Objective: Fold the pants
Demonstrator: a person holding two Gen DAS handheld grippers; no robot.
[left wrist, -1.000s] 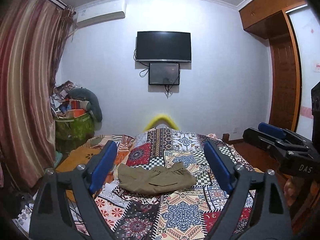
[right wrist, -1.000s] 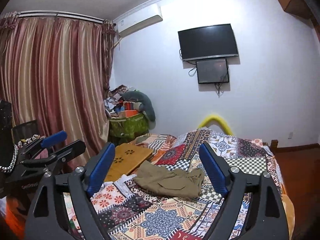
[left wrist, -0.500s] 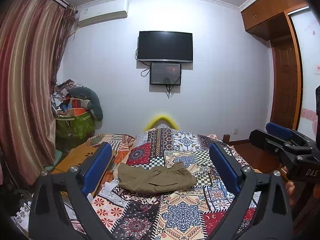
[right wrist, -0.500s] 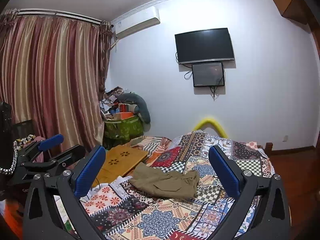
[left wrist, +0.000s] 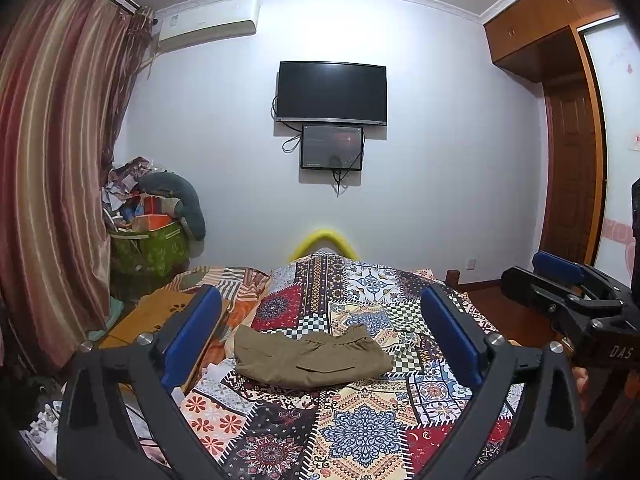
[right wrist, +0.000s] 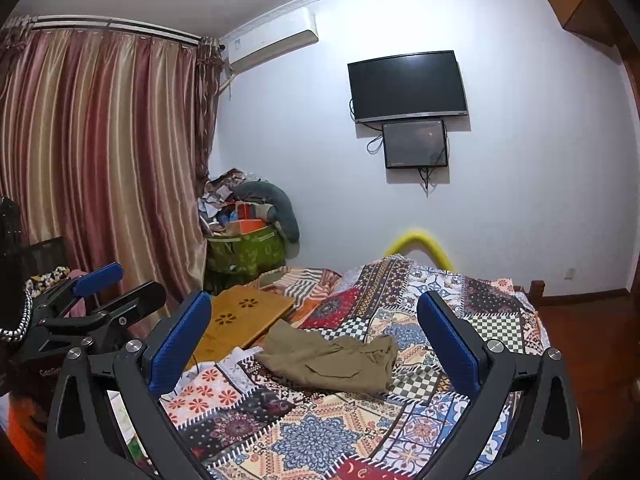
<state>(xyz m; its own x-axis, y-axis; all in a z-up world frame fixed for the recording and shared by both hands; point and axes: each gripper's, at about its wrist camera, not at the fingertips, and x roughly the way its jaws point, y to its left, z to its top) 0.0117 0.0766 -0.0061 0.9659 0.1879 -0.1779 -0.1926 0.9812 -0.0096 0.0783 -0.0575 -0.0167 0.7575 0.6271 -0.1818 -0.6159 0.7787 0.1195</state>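
From the left wrist view, the left gripper (left wrist: 320,328) fills the lower part of the picture, its two blue-padded fingers (left wrist: 192,336) spread wide apart after having just been opening, with nothing clamped between them. Framed in that gap, at about 6 o'clock from the picture's centre, the olive pants (left wrist: 308,356) lie in a loosely folded heap on the patchwork bedspread (left wrist: 360,432), well apart from both fingers. At 3 o'clock the right gripper (left wrist: 568,292) juts in from the edge, one blue pad showing; a bit of the hand holding it seems to show just below, though the rim is too dark to be sure. On the far wall at 12 o'clock hangs a dark television (left wrist: 332,92) with a smaller screen (left wrist: 332,147) under it, and striped curtains (left wrist: 52,160) cover the 9 o'clock side. From the right wrist view, the right gripper (right wrist: 320,336) likewise has its fingers (right wrist: 448,344) standing wide apart, having just been opening, and empty. The pants (right wrist: 336,360) lie between them at 6 o'clock on the bedspread (right wrist: 312,440), touching neither finger. A wooden lap tray (right wrist: 244,316) rests on the bed just beside the pants at 8 o'clock. The left gripper (right wrist: 100,292) reaches in at 9 o'clock, and a heaped green basket (right wrist: 248,252) stands in the corner by the curtains (right wrist: 100,160).
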